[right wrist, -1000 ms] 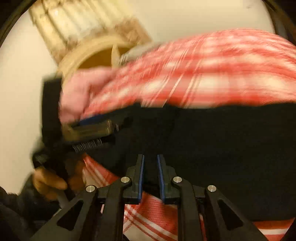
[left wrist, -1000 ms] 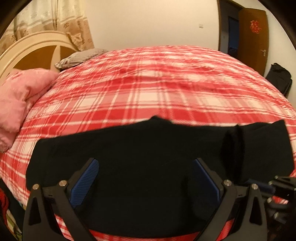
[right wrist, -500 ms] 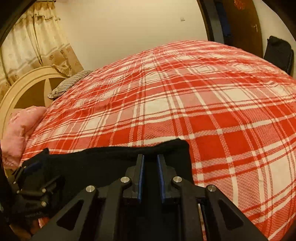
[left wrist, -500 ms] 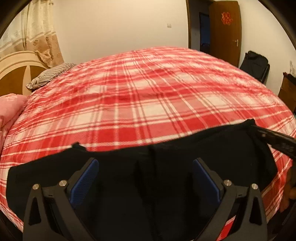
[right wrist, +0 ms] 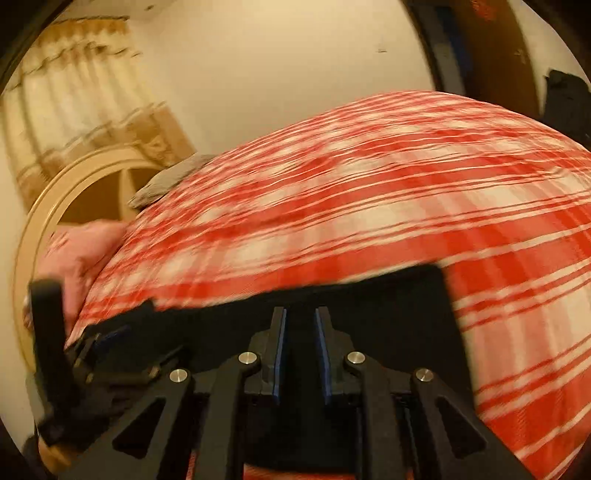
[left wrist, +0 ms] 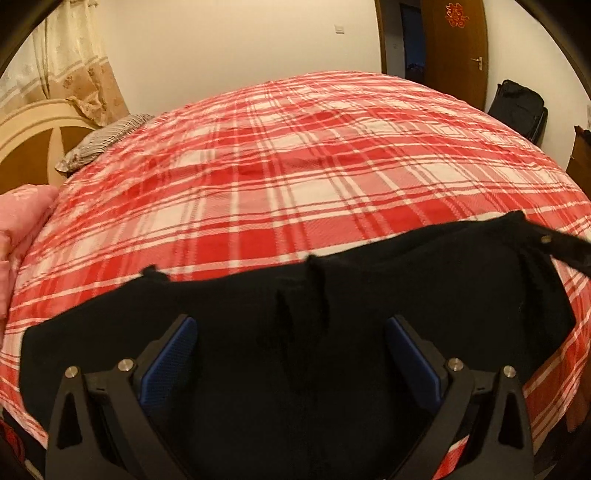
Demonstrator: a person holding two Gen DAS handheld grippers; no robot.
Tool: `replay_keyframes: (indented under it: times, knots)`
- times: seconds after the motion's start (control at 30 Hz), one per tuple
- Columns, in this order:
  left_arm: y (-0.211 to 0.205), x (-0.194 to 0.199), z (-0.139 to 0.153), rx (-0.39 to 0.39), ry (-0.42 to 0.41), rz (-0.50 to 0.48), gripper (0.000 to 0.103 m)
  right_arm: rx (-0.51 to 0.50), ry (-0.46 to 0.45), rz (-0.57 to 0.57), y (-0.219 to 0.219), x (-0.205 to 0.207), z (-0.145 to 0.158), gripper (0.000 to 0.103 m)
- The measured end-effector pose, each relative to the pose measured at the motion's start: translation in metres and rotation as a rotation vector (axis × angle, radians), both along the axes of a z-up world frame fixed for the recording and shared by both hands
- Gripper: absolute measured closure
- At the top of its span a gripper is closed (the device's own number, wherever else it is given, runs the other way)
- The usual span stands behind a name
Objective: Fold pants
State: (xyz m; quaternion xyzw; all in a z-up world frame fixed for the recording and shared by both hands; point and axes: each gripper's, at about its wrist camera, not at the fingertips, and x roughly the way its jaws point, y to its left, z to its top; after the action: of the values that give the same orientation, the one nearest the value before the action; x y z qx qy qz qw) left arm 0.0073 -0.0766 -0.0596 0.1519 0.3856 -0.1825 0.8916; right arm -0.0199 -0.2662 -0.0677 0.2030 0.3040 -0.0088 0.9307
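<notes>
Pants (left wrist: 295, 354): black, spread along the bed's (left wrist: 295, 177) near edge.
Left gripper (left wrist: 291, 354): jaws wide apart over the cloth, clamping nothing.
Right gripper (right wrist: 300, 347): jaws narrowly apart — black cloth between them; grip unclear.
Room: far plaid bare — open.

Both wrist views close, angled down across the plaid bed (left wrist: 295, 177); shared black pants (left wrist: 295, 350).

Red double-happiness sign (left wrist: 456, 15) on brown door (left wrist: 458, 55); no other text.
</notes>
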Motion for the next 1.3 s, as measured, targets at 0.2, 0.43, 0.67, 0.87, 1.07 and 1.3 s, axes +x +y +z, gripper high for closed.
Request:
replay_keyframes:
  times: [0.2, 0.43, 0.67, 0.87, 1.07, 1.3]
  knots:
    - [0.046, 0.009, 0.008, -0.036, 0.012, 0.096, 0.000, -0.072, 0.066, 0.189, 0.073, 0.018, -0.022, 0.085]
    - [0.122, 0.018, 0.008, -0.004, -0.022, 0.288, 0.000, -0.117, 0.039, 0.211, 0.091, 0.020, -0.031, 0.072]
    - [0.165, 0.025, -0.007, -0.008, 0.016, 0.397, 0.000, -0.172, 0.026, 0.213, 0.103, 0.017, -0.029, 0.056]
    - [0.188, 0.023, -0.009, -0.023, 0.017, 0.431, 0.000, -0.098, 0.002, 0.229, 0.105, 0.006, -0.021, 0.049]
    - [0.256, 0.019, -0.006, -0.136, 0.011, 0.588, 0.000, -0.153, -0.046, 0.215, 0.111, -0.001, -0.009, 0.049]
    - [0.327, 0.015, -0.015, -0.429, 0.032, 0.769, 0.012, -0.145, -0.042, 0.196, 0.107, 0.000, -0.006, 0.049]
